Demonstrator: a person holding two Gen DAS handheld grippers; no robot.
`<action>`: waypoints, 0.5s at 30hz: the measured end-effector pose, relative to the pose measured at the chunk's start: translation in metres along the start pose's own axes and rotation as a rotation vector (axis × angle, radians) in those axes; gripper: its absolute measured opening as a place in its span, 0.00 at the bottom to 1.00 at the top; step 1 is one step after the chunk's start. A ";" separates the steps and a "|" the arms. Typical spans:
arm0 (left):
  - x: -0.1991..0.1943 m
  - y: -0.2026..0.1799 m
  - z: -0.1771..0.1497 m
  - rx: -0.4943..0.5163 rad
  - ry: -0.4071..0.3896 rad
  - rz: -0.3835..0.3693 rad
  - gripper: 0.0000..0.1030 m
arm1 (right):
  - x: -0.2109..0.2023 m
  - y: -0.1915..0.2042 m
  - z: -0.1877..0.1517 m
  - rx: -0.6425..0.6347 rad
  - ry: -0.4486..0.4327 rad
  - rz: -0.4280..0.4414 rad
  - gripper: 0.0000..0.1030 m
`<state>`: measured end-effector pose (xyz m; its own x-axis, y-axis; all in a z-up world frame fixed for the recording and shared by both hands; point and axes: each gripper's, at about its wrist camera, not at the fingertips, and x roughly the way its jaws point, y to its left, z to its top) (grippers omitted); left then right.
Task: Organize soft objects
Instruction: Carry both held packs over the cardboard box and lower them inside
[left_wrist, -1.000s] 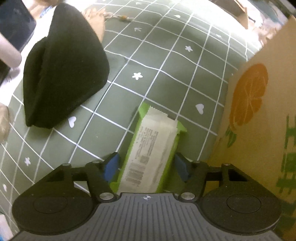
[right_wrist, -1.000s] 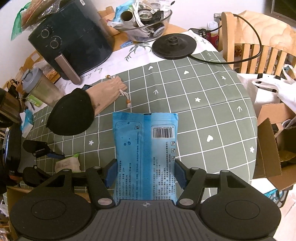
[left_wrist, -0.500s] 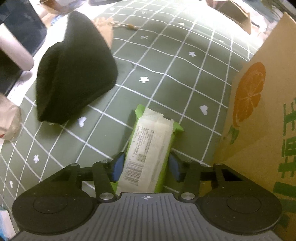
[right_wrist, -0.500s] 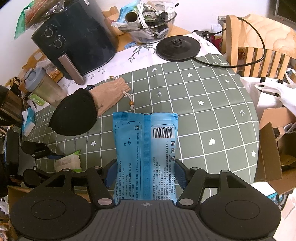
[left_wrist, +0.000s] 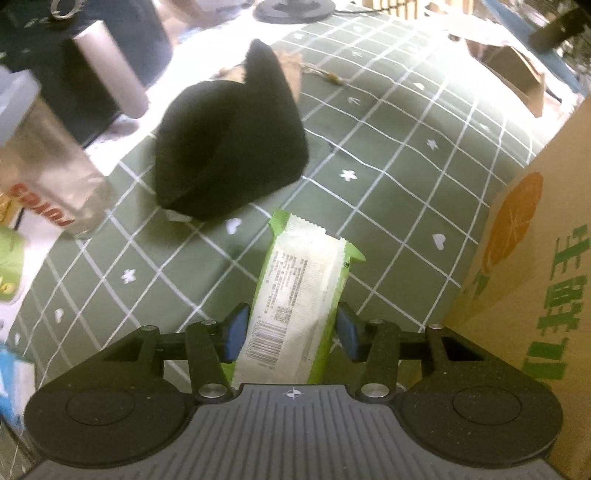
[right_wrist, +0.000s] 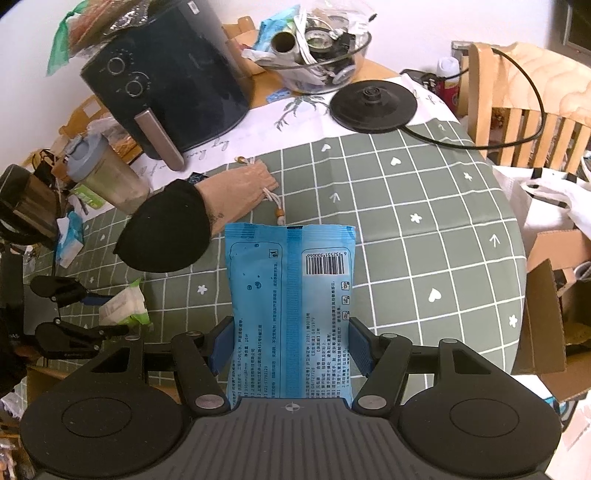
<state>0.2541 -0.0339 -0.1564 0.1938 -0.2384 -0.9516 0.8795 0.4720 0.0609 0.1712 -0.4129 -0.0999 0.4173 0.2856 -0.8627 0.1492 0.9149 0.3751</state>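
My left gripper (left_wrist: 291, 325) is shut on a green-and-white packet (left_wrist: 303, 280), its blue pads pressing the packet's long sides, just above the green checked tablecloth (left_wrist: 388, 192). A black soft cap (left_wrist: 229, 147) lies beyond it, with a beige drawstring pouch (left_wrist: 291, 70) behind the cap. My right gripper (right_wrist: 290, 343) is shut on a blue packet (right_wrist: 288, 288), held over the table. In the right wrist view the left gripper (right_wrist: 114, 312) shows at the left with the green packet (right_wrist: 125, 304), near the black cap (right_wrist: 166, 232) and the pouch (right_wrist: 240, 188).
A tall cardboard box (left_wrist: 535, 277) with an orange print stands close on the left gripper's right. An air fryer (right_wrist: 166, 81), a shaker bottle (right_wrist: 99, 173), a glass bowl (right_wrist: 317, 55) and a kettle base (right_wrist: 373, 107) crowd the back. A wooden chair (right_wrist: 524, 110) and a floor box (right_wrist: 546, 314) flank the right.
The left gripper's jaws closed onto the green packet, then rose and rolled with it, so more of the table shows. The right gripper and blue packet have barely shifted.
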 end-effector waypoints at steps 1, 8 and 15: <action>-0.004 0.001 -0.001 -0.017 -0.003 0.008 0.48 | -0.001 0.001 0.001 -0.006 0.000 0.004 0.64; -0.033 0.009 -0.005 -0.155 -0.012 0.074 0.48 | -0.014 0.013 0.007 -0.052 0.004 0.027 0.64; -0.068 0.013 -0.007 -0.348 -0.001 0.124 0.48 | -0.030 0.025 0.013 -0.093 0.016 0.052 0.64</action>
<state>0.2494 -0.0059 -0.0925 0.2898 -0.1619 -0.9433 0.6493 0.7574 0.0695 0.1745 -0.4018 -0.0603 0.4082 0.3369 -0.8485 0.0440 0.9211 0.3869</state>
